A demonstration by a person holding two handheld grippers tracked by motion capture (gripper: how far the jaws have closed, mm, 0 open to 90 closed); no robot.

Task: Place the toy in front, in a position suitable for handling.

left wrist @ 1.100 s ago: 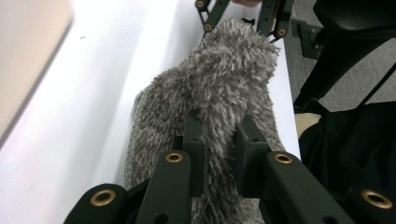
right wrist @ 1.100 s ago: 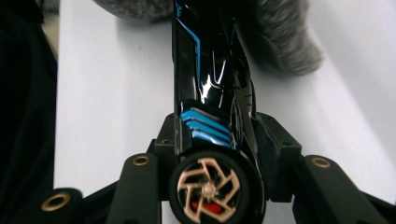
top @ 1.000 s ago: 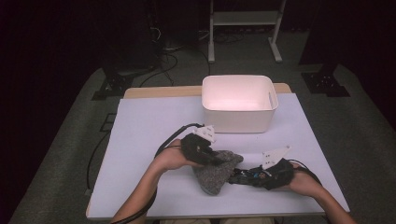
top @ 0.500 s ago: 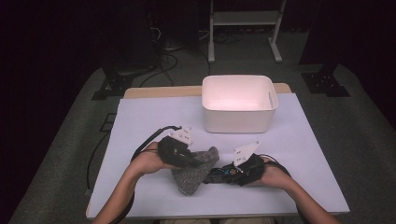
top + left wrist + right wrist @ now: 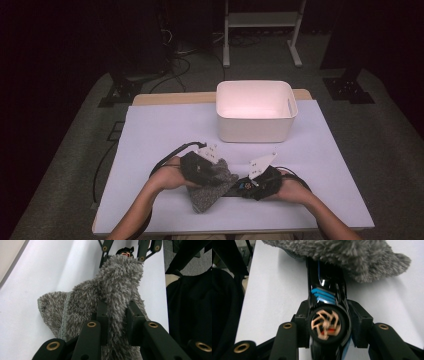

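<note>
Our left tongs (image 5: 116,322) are pinching the fuzzy grey cloth (image 5: 110,297), the right tongs (image 5: 328,322) clamping the black tool (image 5: 327,302); we are keeping both grips firm while wiping.

Both forearms reach in low; left claw (image 5: 216,176) nearly closed, right claw (image 5: 239,188) seemingly clamped part-open.

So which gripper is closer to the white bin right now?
Left. The left gripper sits nearer the white bin, clamped on the grey cloth; the right gripper is closer to the table's near edge.
</note>
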